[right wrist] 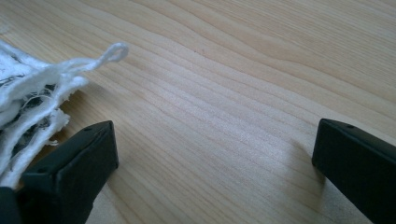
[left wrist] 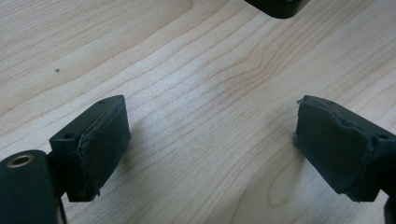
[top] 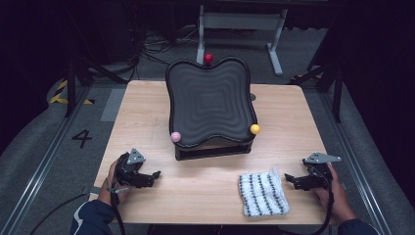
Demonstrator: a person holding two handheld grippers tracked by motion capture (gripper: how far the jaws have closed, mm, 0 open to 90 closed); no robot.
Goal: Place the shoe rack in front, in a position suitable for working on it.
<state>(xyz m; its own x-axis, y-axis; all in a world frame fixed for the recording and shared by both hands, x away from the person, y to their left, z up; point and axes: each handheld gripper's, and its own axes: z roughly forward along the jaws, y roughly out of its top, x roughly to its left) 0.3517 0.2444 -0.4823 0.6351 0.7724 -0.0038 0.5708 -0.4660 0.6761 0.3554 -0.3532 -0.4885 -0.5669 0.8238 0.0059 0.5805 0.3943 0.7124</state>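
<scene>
Resting low on the table with jaws spread and empty, the right gripper sits just beside the folded cloth, seemingly ready to take it, while the left gripper waits well apart.

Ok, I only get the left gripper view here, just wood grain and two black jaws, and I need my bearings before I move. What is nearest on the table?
Observer: A black wavy-topped board stands on the table, ahead of the left gripper.
Operator: Anything on that board?
Observer: Three small balls sit at its rim: a pink ball at the near left corner, a yellow ball at the near right, a red ball at the far edge.
Operator: And the other hand?
Observer: The right gripper rests open beside a white cloth with black stripes, nothing between its jaws; one jaw lies right next to the cloth's edge.
</scene>
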